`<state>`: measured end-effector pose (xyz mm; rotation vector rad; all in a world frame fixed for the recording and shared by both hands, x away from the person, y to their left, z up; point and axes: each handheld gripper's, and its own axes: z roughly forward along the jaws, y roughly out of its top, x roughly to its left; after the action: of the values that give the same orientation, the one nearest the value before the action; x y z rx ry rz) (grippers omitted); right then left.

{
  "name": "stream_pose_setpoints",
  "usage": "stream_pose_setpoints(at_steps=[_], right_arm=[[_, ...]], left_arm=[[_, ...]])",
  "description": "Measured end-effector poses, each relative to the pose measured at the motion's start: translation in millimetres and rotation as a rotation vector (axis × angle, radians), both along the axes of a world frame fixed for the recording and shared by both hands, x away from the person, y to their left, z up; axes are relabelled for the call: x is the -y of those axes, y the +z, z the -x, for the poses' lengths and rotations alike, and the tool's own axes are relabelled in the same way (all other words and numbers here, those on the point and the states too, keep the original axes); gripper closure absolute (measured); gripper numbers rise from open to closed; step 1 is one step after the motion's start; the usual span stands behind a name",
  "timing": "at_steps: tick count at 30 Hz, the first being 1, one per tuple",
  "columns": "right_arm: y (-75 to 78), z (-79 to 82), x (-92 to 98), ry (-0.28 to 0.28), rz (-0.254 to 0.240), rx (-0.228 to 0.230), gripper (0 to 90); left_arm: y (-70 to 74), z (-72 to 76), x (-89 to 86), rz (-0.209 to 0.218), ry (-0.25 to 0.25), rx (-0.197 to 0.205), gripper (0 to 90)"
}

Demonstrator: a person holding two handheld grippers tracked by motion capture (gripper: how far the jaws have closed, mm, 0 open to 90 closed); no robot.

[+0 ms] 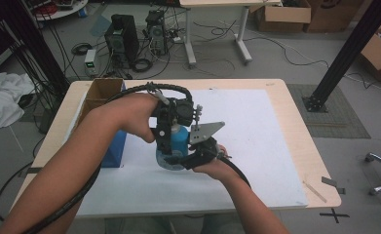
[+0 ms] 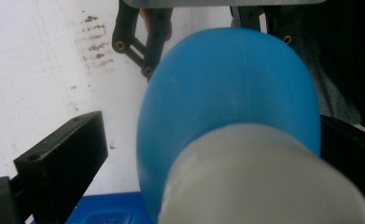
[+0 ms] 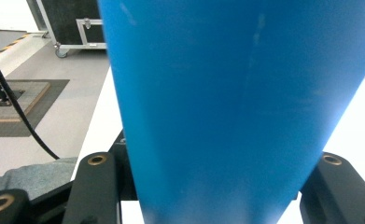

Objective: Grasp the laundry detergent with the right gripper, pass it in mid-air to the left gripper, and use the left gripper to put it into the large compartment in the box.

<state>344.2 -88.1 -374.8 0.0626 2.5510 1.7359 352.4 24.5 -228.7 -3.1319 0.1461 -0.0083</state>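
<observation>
White ribbed plastic cap (image 2: 264, 182) sits closest to the left gripper's lens, topping a blue plastic bottle (image 2: 231, 88) that stands upright on the white table mat (image 1: 256, 146). Left gripper (image 1: 171, 141) comes down over the cap; one black jaw stands clear of the bottle on one side, the other is hidden, so its grip cannot be told. Right gripper (image 1: 190, 158) is clamped on the bottle's lower body, jaws pressed to both sides. Blue box (image 1: 114, 146) lies just beside, with an open brown cardboard box (image 1: 100, 95) behind it.
</observation>
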Motion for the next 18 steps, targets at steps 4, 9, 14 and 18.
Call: stream_pose_setpoints(at_steps=[4,9,14,18], right_arm=[[-0.1,-0.2,-1.0,0.001,0.0,-0.001,43.3],[-0.6,-0.4,-1.4,0.0,0.0,-0.004,43.3],[-0.9,-1.8,-0.7,-0.004,-0.002,-0.007,43.3],[-0.9,-2.2,-0.4,-0.005,-0.005,-0.007,43.4]], left_arm=[[-0.4,-0.3,0.4,-0.003,-0.005,-0.009,5.6],[0.4,-0.2,0.4,0.005,-0.013,-0.031,13.6],[-0.5,-0.1,0.5,0.002,-0.018,-0.027,15.8],[-1.1,-0.3,0.5,-0.002,-0.019,-0.021,18.3]])
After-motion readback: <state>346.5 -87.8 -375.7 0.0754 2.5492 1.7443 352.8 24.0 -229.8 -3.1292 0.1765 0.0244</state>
